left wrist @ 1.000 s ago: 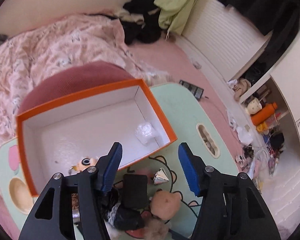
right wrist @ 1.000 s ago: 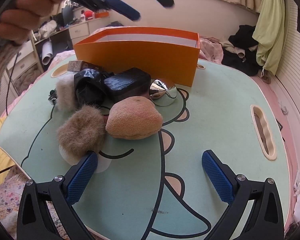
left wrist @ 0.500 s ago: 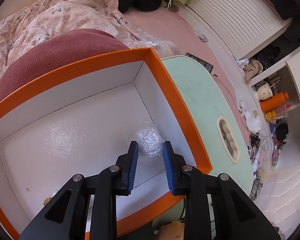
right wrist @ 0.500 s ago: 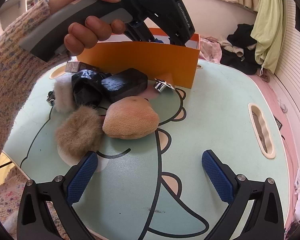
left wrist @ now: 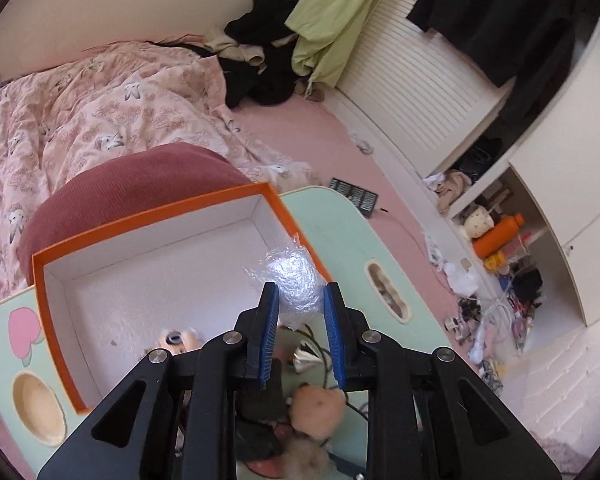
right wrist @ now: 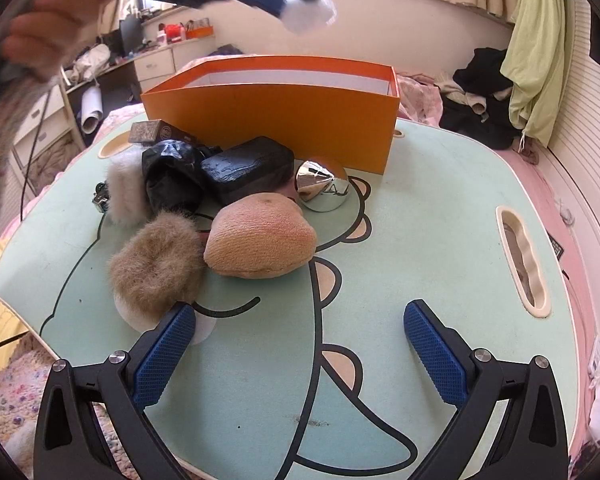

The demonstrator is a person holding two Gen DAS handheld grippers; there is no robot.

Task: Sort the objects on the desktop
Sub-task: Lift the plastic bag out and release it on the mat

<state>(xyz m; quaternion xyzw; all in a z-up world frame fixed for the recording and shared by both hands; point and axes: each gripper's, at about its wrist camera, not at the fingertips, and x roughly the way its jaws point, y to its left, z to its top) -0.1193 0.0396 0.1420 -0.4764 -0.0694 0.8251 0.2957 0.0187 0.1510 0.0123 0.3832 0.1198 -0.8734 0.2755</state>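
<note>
Left wrist view first: our left tongs are clamped on a crumpled ball of clear plastic wrap, held in the air above the near right corner of the orange box. Looking down into that box, we see its white floor and a small doll-like toy near the front wall, something the other camera cannot show us, since from there only the box's orange outer wall faces us.

Right wrist view gives us what the first hides: the hand gripping the left tool, blurred, with the wrap high above the box. Our right tongs hang spread wide with nothing between them, low over the mint-green bench well in front of the box. Between them and the box lies the pile: a tan plush pad, a brown fur puff, a white fur puff, a black pouch, a crumpled black bag and a shiny silver cone just before the box's front wall.

Behind the box we see a bed with a pink floral quilt, and a pale green cloth hangs by the slatted white wall.
</note>
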